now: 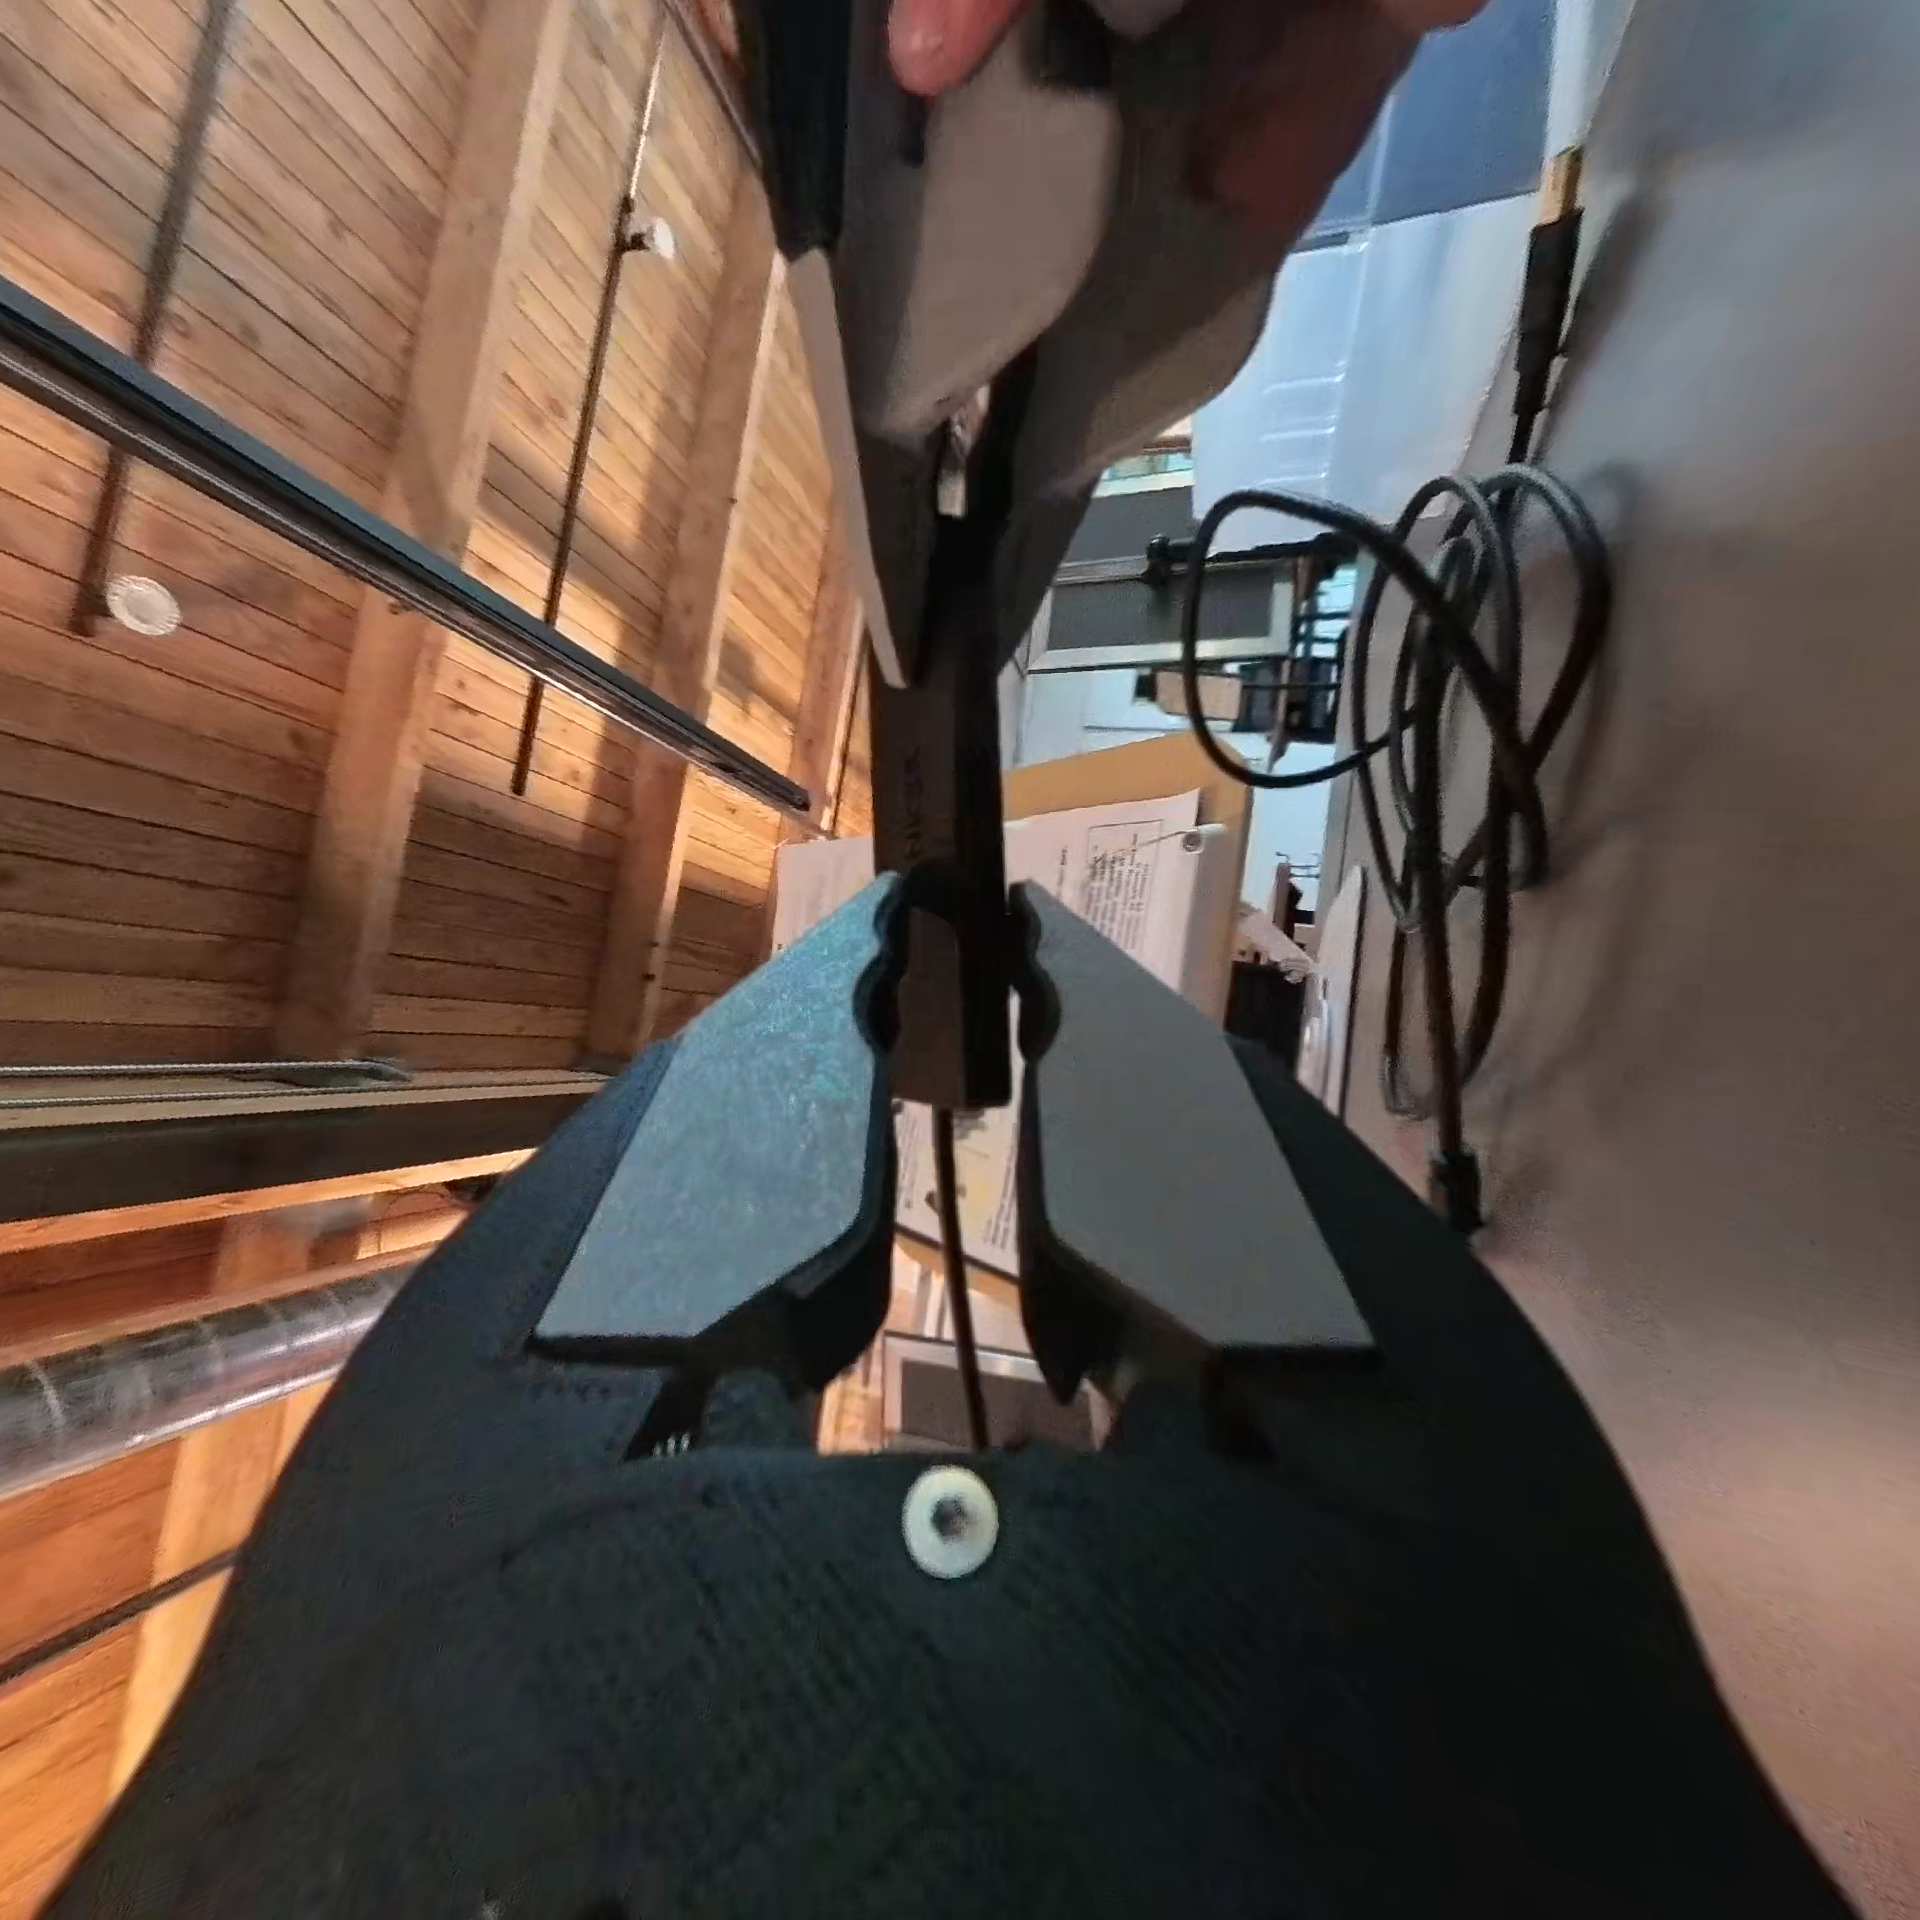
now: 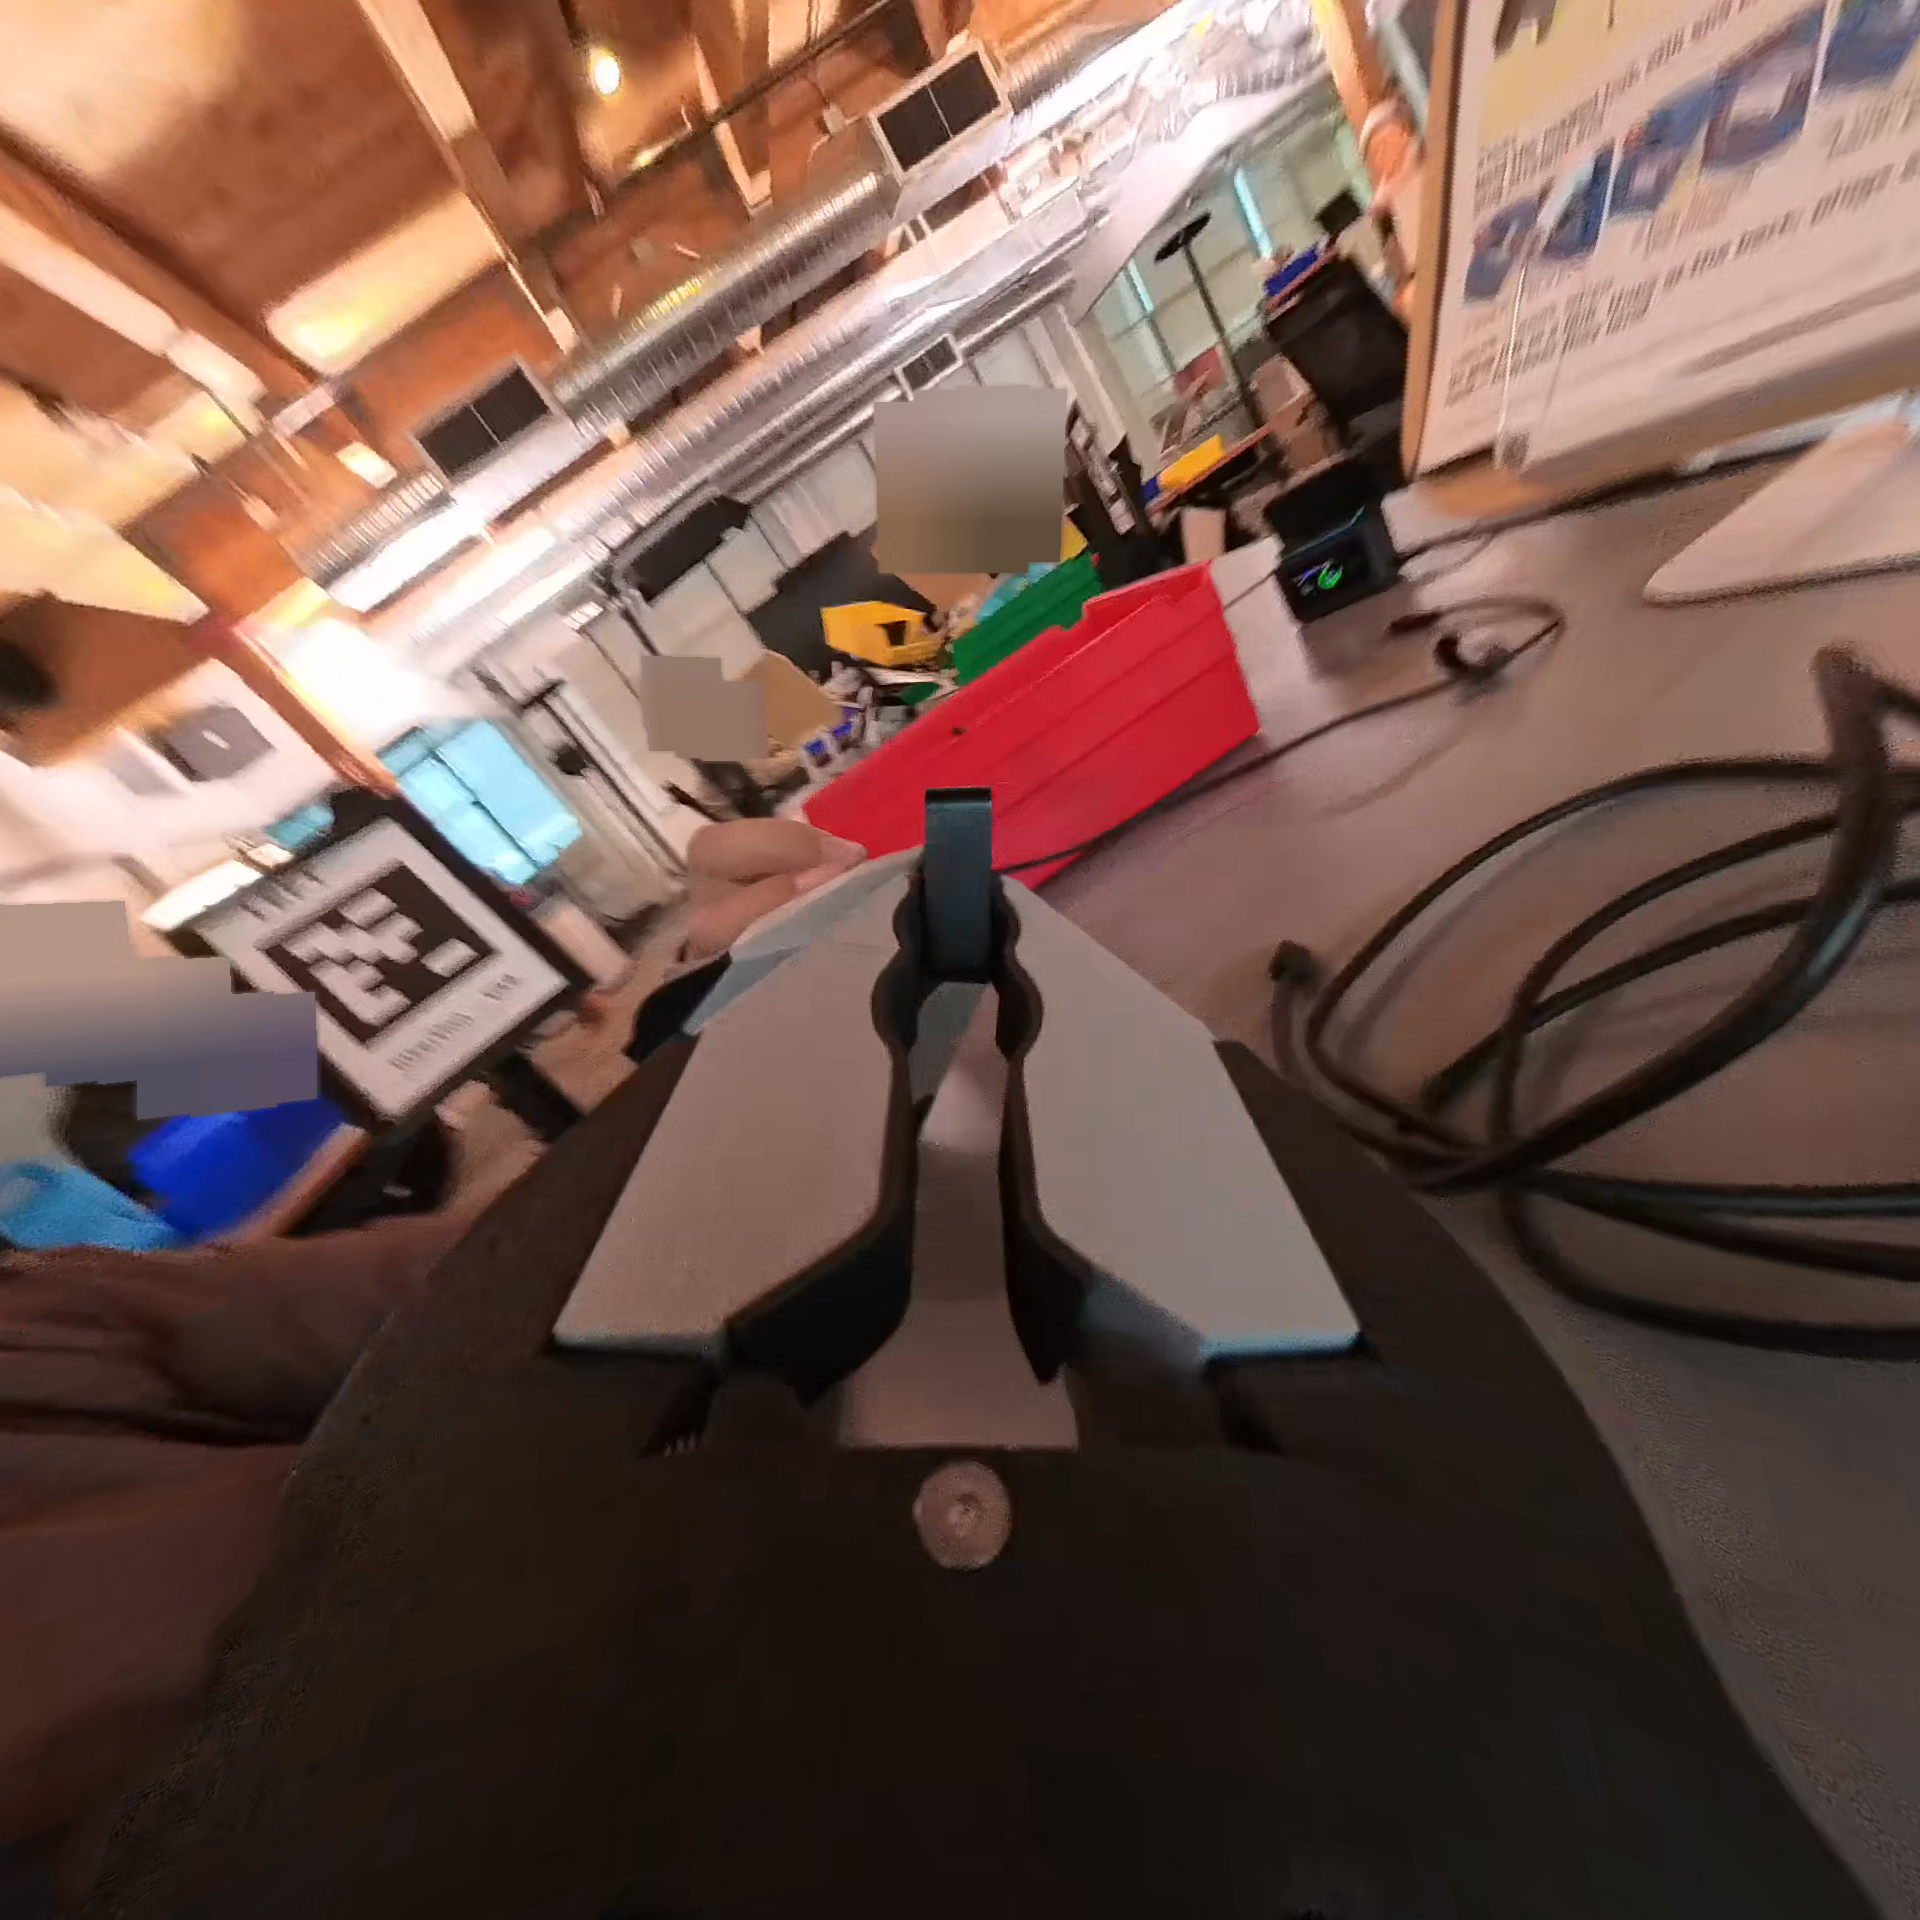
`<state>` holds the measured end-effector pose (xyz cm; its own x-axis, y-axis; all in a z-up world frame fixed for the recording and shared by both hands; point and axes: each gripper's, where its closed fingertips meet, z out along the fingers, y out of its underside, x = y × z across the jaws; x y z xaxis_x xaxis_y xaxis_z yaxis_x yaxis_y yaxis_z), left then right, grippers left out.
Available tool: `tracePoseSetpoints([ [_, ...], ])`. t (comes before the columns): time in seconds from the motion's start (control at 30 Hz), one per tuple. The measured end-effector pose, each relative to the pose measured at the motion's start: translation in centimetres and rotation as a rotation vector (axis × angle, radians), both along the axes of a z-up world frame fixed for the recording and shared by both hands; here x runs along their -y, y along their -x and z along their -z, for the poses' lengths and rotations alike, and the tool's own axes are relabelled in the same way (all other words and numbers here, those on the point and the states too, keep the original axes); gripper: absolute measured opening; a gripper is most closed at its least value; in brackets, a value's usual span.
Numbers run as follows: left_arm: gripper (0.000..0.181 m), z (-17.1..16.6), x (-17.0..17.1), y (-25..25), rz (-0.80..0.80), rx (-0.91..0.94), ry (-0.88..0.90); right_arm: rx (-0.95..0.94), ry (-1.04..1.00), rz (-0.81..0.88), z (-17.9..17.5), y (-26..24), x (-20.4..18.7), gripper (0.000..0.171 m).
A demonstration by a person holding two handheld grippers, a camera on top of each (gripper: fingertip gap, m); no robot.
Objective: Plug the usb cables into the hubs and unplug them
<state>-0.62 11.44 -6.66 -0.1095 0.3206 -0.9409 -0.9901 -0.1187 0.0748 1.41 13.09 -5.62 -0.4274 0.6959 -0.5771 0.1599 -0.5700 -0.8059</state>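
In the left wrist view my left gripper [image 1: 956,987] is shut on one end of a long black usb hub [image 1: 940,769]. The hub's thin cable [image 1: 961,1299] hangs back between the fingers. The hub's far end meets my right gripper's grey pads [image 1: 997,260], held by a hand, with a silver usb plug [image 1: 951,483] at their tips. In the right wrist view my right gripper [image 2: 956,935] is shut on a dark flat piece [image 2: 956,883] that sticks out past its tips. The plug is hidden there.
Coiled black cables [image 1: 1475,707] lie on the grey table [image 1: 1714,935], with a gold-tipped cable [image 1: 1553,260] beyond. The right wrist view shows the coil [image 2: 1558,1039], a red bin [image 2: 1091,717], a small black device [image 2: 1330,561], a poster board [image 2: 1662,208] and a marker board [image 2: 384,956]. Both grippers' tips are close together, under 4 cm apart.
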Motion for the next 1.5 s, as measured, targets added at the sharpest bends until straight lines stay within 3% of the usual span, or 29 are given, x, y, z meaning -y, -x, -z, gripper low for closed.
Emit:
tracePoseSetpoints([
  [0.17, 0.017, -1.3, 0.2, 1.0, -0.042, 0.025, -0.065, 0.163, 0.293, -0.158, 0.3, 0.1, 1.0, 0.008],
  [0.3, 0.011, -0.9, 0.2, 1.2, -0.071, -0.019, -0.043, 0.238, 0.294, -0.208, 1.2, 0.2, 2.7, 0.010],
  [0.37, 0.010, -0.4, 0.1, 1.2, -0.060, 0.068, 0.041, 0.241, 0.224, -0.180, 1.2, 0.2, 2.5, 0.013],
  [0.47, 0.009, 1.5, -0.8, 1.7, -0.029, 0.250, 0.186, 0.286, -0.042, -0.015, 2.0, -0.1, 0.5, 0.023],
  [0.63, 0.010, 4.6, -1.7, 4.7, -0.139, 0.413, 0.351, 0.389, -0.568, 0.484, 1.0, -2.3, -6.9, 0.042],
  [0.7, 0.009, 5.4, -1.9, 5.1, -0.152, 0.506, 0.409, 0.416, -0.645, 0.587, 0.9, -2.6, -8.1, 0.052],
  [0.87, 0.010, 5.1, -1.7, 6.9, -0.208, 0.622, 0.383, 0.559, -0.727, 0.655, 5.3, -0.7, -8.9, 0.083],
  [1.03, 0.010, 4.6, -1.2, 9.8, -0.287, 0.693, 0.308, 0.701, -0.837, 0.800, 8.3, 0.6, -12.3, 0.094],
  [1.07, 0.010, 4.5, -1.1, 10.1, -0.293, 0.717, 0.299, 0.713, -0.827, 0.779, 8.9, 1.3, -12.3, 0.088],
  [1.13, 0.009, 4.3, -0.9, 10.8, -0.294, 0.778, 0.282, 0.722, -0.789, 0.603, 10.4, 3.4, -10.4, 0.057],
  [1.2, 0.010, 4.1, -0.6, 11.5, -0.297, 0.822, 0.264, 0.680, -0.749, 0.280, 11.2, 5.1, -6.0, 0.008],
  [1.23, 0.010, 4.0, -0.4, 12.0, -0.302, 0.835, 0.257, 0.628, -0.722, 0.103, 10.8, 5.2, -3.4, 0.000],
  [1.3, 0.010, 3.6, 0.2, 13.3, -0.319, 0.859, 0.221, 0.517, -0.726, -0.216, 9.0, 3.3, 1.0, 0.000],
  [1.4, 0.010, 3.3, 0.6, 14.0, -0.274, 0.969, 0.198, 0.437, -0.929, -0.558, 7.4, -2.7, 4.4, 0.000],
  [1.5, 0.009, 3.8, 0.4, 14.1, -0.253, 1.048, 0.221, 0.625, -1.193, -0.599, 8.1, -7.2, 2.3, 0.005],
])
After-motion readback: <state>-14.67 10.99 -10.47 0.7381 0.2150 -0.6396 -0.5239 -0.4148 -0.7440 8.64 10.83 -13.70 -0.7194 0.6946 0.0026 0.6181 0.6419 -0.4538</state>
